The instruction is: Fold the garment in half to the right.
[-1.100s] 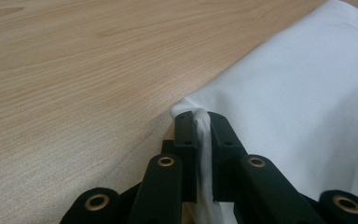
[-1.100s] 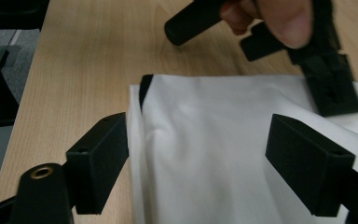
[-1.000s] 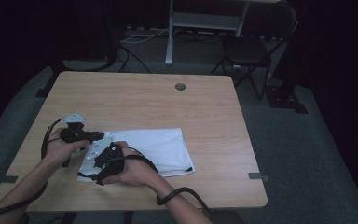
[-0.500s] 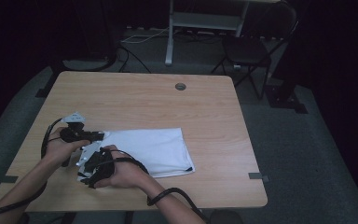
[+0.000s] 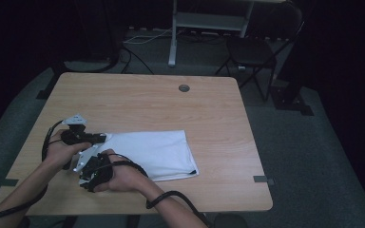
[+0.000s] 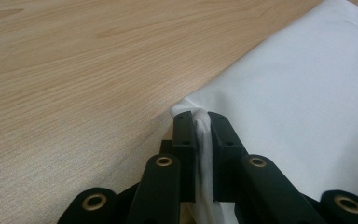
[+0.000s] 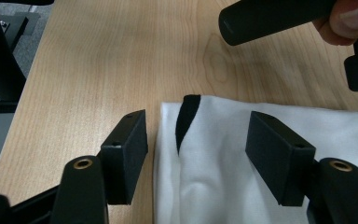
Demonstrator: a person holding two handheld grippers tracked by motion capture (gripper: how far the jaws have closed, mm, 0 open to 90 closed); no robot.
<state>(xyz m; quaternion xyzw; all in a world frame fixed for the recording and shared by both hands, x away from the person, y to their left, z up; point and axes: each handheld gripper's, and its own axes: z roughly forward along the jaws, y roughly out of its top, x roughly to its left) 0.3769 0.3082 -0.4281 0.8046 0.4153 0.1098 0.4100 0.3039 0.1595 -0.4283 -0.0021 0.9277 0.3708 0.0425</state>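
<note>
Clearly the white cloth (image 5: 157, 153) lies folded flat on the near left part of the counter (image 5: 209, 114), and its left edge is being gathered for a fold. The left tongs (image 6: 202, 126) are clamped tight on the cloth's far left corner, a pinch of fabric bunched between the pads. The right tongs (image 7: 198, 154) stand part open over the near left corner, where a small black tag (image 7: 186, 119) shows; their jaws have just been closing, the cloth between them but not yet pinched. Next, judging from this, the right tongs must close on that corner so both corners can lift together.
</note>
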